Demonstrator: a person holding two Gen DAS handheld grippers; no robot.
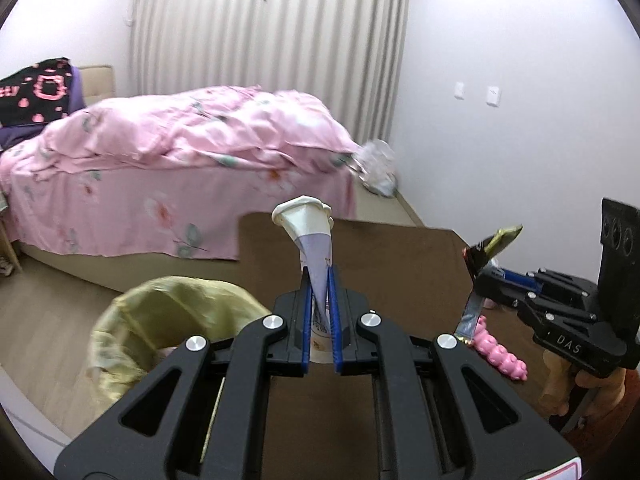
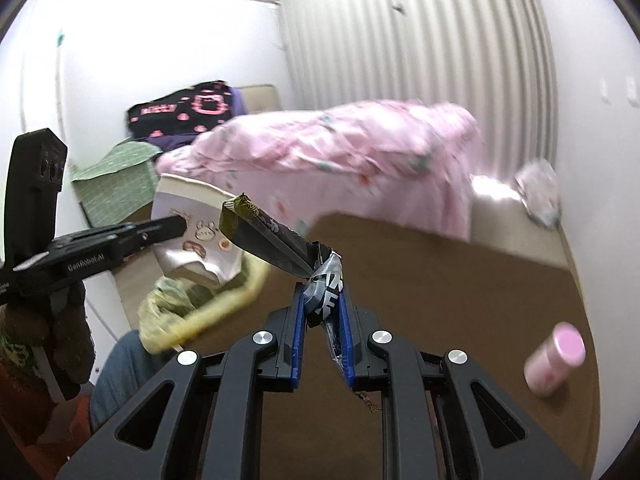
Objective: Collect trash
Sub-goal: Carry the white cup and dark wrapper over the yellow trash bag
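My left gripper (image 1: 320, 276) is shut on a squashed white paper cup (image 1: 308, 232), whose rim sticks up beyond the pads. The right wrist view shows the same cup (image 2: 196, 236) in the left gripper (image 2: 180, 226), above a bin lined with a yellow-green bag (image 2: 192, 312). That bin (image 1: 160, 320) sits low and to the left in the left wrist view. My right gripper (image 2: 322, 296) is shut on a dark crumpled snack wrapper (image 2: 272, 236). In the left wrist view it (image 1: 478, 258) is at the right, holding the wrapper (image 1: 500, 238).
A brown rug (image 1: 400, 260) covers the floor ahead. On it lie a pink toy (image 1: 502, 350) and a pink bottle (image 2: 554, 360). A bed with a pink duvet (image 1: 192, 136) stands behind. A crumpled clear bag (image 1: 376, 168) lies by the wall.
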